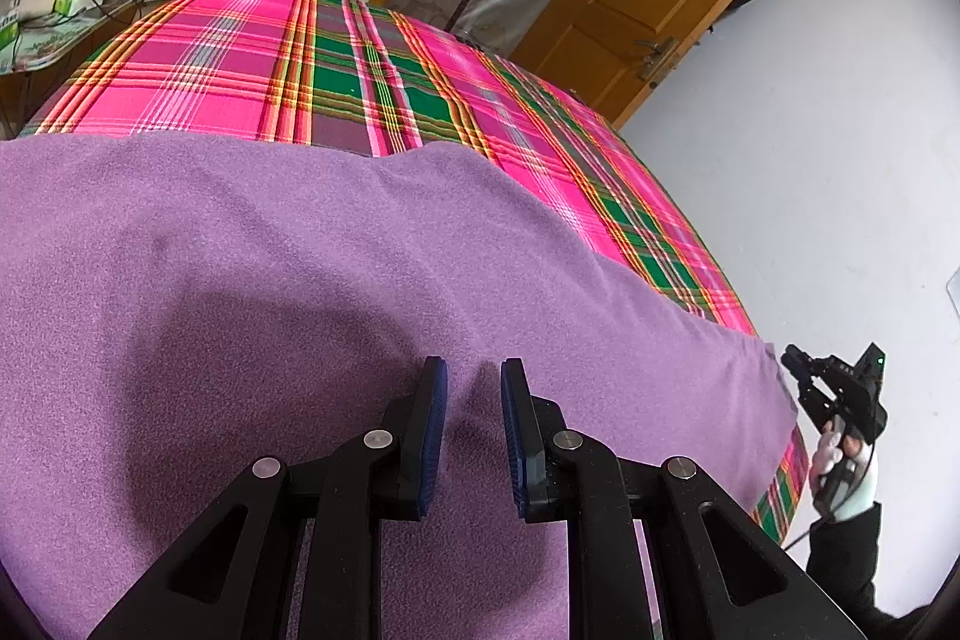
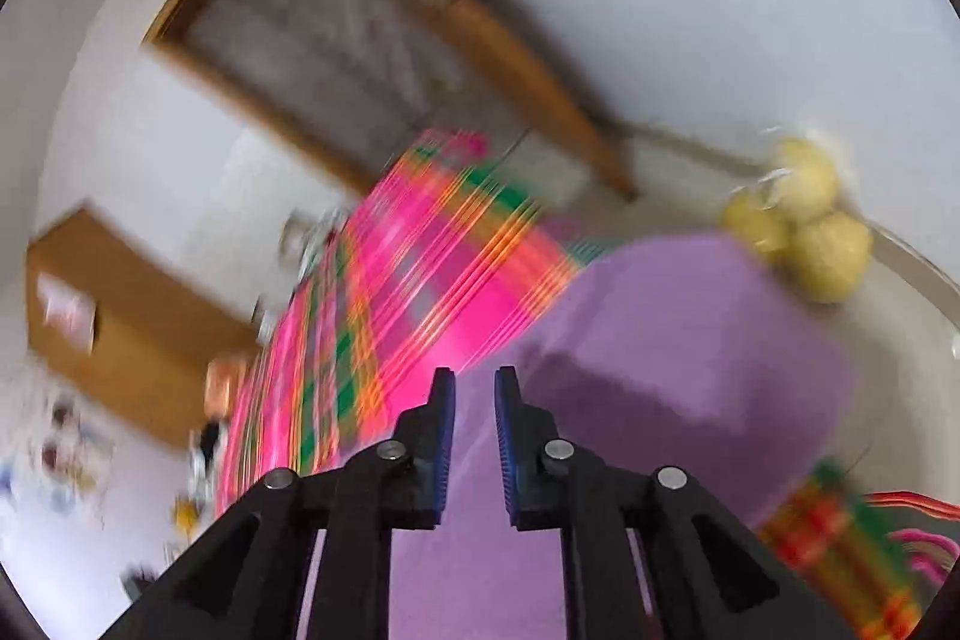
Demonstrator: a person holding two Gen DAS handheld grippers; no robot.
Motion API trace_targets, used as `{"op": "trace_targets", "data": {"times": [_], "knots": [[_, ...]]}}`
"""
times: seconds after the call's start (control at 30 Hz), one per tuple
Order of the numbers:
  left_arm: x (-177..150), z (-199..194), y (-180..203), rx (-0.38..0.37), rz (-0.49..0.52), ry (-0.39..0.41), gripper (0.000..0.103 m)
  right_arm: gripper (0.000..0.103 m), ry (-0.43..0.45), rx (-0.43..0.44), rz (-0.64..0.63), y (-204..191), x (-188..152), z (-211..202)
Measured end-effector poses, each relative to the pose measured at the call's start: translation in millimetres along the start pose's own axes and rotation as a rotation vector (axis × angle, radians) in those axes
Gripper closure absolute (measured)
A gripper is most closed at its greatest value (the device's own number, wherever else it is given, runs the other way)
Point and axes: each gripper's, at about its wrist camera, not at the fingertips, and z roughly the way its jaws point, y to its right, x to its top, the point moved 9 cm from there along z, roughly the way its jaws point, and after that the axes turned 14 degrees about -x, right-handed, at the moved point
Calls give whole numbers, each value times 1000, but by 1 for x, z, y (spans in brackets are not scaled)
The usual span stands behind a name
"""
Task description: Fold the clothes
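The purple fleece garment (image 1: 300,280) looks soft and limp: grip its edge at frame right; left gripper (image 1: 474,382) and right gripper (image 2: 474,388) stand slightly parted, empty.

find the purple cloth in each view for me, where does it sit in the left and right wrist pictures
Left wrist view: the purple cloth fills the lower half, spread over the plaid sheet, running under the camera's own fingers.
Right wrist view: the purple cloth sits centre to lower right, blurred, reaching down between the fingers.
Shared landmark: the pink and green plaid sheet, which lies beyond the cloth in both views.
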Motion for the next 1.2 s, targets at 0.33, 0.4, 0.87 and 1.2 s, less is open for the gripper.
{"op": "trace_targets", "data": {"times": [0.33, 0.4, 0.87, 1.2], "knots": [[0, 1, 1, 0, 0, 1, 84, 89, 17, 80, -33, -20, -28, -27], [0, 0, 1, -1, -3, 6, 84, 86, -2, 153, -106, -57, -51, -29], [13, -103, -81, 270, -92, 176, 84, 79, -355, 305, -510, -230, -214, 6], [73, -101, -86, 369, -12, 173, 84, 77, -505, 317, -581, -333, -242, 64]]}}
